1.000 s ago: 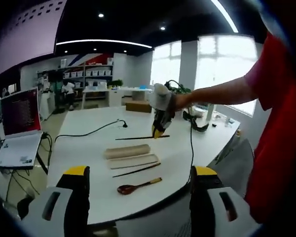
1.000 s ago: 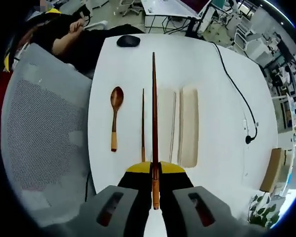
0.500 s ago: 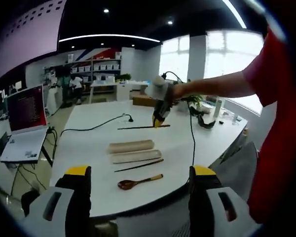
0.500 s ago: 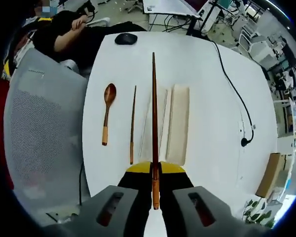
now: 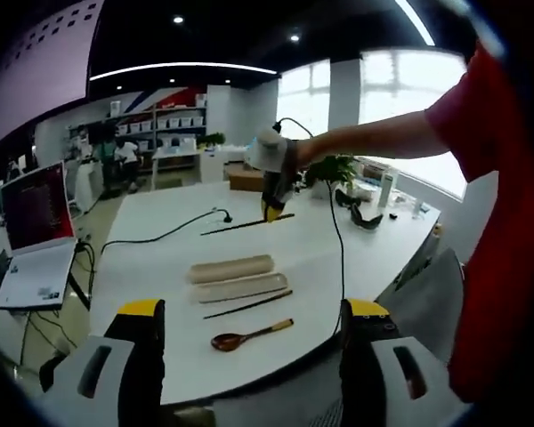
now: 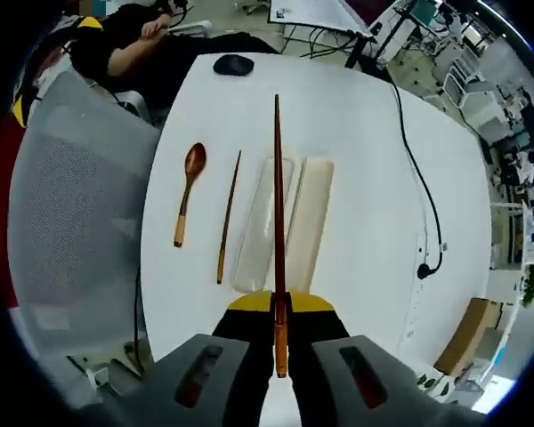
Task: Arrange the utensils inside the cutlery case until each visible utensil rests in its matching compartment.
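Observation:
My right gripper [image 6: 279,304] is shut on a dark wooden chopstick [image 6: 278,196], which points straight ahead, high over the white table [image 6: 365,160]. Below it lie the two pale halves of the cutlery case [image 6: 265,222], side by side. Left of them rest a second chopstick [image 6: 228,218] and a wooden spoon [image 6: 186,192]. In the left gripper view the right gripper [image 5: 271,210] hangs above the table's far side with its chopstick [image 5: 240,225] level. The case [image 5: 232,268], the loose chopstick [image 5: 247,304] and the spoon [image 5: 249,335] lie closer. My left gripper [image 5: 254,310] is open at the near edge, holding nothing.
A black cable [image 6: 424,205] runs along the table's right side and a black mouse [image 6: 232,64] sits at its far end. A grey mesh chair [image 6: 62,231] stands to the left. A laptop [image 5: 36,231] sits on a side table, and headphones [image 5: 356,215] lie at the far right.
The right gripper with its chopstick has drifted left and farther off in the left gripper view. The case, spoon and loose chopstick lie as before; the left gripper stays open.

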A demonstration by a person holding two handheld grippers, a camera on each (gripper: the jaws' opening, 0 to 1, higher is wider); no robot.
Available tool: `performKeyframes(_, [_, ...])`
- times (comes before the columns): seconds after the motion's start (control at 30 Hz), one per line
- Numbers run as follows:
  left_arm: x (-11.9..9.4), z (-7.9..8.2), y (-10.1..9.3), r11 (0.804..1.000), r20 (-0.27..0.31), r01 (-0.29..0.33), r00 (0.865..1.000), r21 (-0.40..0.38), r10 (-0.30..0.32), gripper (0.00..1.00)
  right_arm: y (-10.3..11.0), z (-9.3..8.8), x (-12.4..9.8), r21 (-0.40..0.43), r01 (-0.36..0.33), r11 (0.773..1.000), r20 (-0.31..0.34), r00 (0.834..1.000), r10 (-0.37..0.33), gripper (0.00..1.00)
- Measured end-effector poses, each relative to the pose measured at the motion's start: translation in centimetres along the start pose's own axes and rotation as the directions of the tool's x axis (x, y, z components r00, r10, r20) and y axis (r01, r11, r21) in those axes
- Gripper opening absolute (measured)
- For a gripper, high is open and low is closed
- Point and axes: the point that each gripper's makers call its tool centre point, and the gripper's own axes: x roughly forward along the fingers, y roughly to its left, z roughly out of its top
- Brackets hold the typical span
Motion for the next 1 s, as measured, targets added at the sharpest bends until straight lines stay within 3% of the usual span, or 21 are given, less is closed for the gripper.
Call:
performKeyframes(0.17, [0.7,0.2,0.2,1.0,0.009,0.024,1.0,-0.005,-0.024,0.82,-1.6,0.6,-0.7,0.058,-0.03,0.998,0.04,0.999,0.027,0.0])
performKeyframes(0.37, [1.1,-0.5,0.8,0.999,-0.008,0.041,0.999,-0.005,-0.041,0.82,-2.8,1.1,0.4,0.106,-0.049,0.993,0.053,0.998,0.044,0.01])
performKeyframes(0.5, [1.3,-1.1,1.1,0.998,-0.011,0.051,0.999,-0.026,-0.051,0.81,-3.7,1.3,0.5,0.1,-0.017,0.995,0.037,0.999,0.014,0.01])
performKeyframes(0.7, [1.4,-1.5,1.2,0.998,-0.021,0.056,0.998,-0.031,-0.057,0.81,-3.9,1.7,1.3,0.097,-0.025,0.995,0.034,0.999,0.022,0.01])
performKeyframes(0.8, [1.2,-1.6,1.3,0.998,-0.016,0.049,0.999,-0.039,-0.049,0.81,-5.2,1.8,2.4,0.091,0.033,0.995,0.049,0.998,-0.037,0.01])
performKeyframes(1.0, [0.7,-2.4,1.8,0.998,-0.031,0.029,0.999,-0.048,-0.031,0.8,-6.3,1.7,4.3,0.161,0.056,0.985,0.057,0.996,-0.066,0.01])
